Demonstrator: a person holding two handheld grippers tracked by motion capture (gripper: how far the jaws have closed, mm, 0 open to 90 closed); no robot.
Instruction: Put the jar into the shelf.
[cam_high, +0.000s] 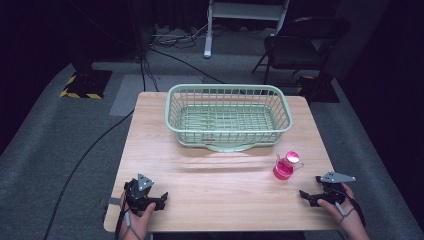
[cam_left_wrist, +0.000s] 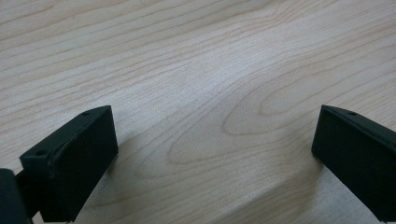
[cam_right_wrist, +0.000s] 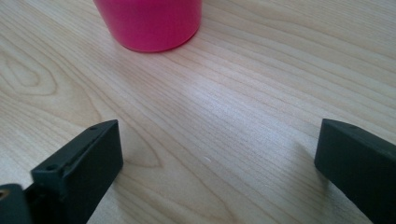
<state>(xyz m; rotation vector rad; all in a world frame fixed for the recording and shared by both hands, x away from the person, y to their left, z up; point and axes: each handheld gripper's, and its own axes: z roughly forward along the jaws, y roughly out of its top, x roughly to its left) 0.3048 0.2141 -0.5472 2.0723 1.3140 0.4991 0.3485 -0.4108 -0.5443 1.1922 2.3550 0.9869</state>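
Note:
A small pink bottle (cam_high: 285, 166) with a shiny cap stands on the wooden table (cam_high: 210, 180), right of centre. In the right gripper view its pink base (cam_right_wrist: 149, 23) sits just ahead of the jaws. My right gripper (cam_high: 310, 196) rests low near the table's front right edge, open, with bare wood between its jaws (cam_right_wrist: 215, 158). My left gripper (cam_high: 159, 199) lies at the front left, open too, over bare wood (cam_left_wrist: 215, 149). A pale green wire basket (cam_high: 227, 90) stands empty at the back of the table.
Past the table's far edge lie grey floor, cables (cam_high: 150, 55), a black chair (cam_high: 300, 45) at the back right and a white frame (cam_high: 245, 15). Yellow-black striped bases (cam_high: 82, 85) stand at both back corners.

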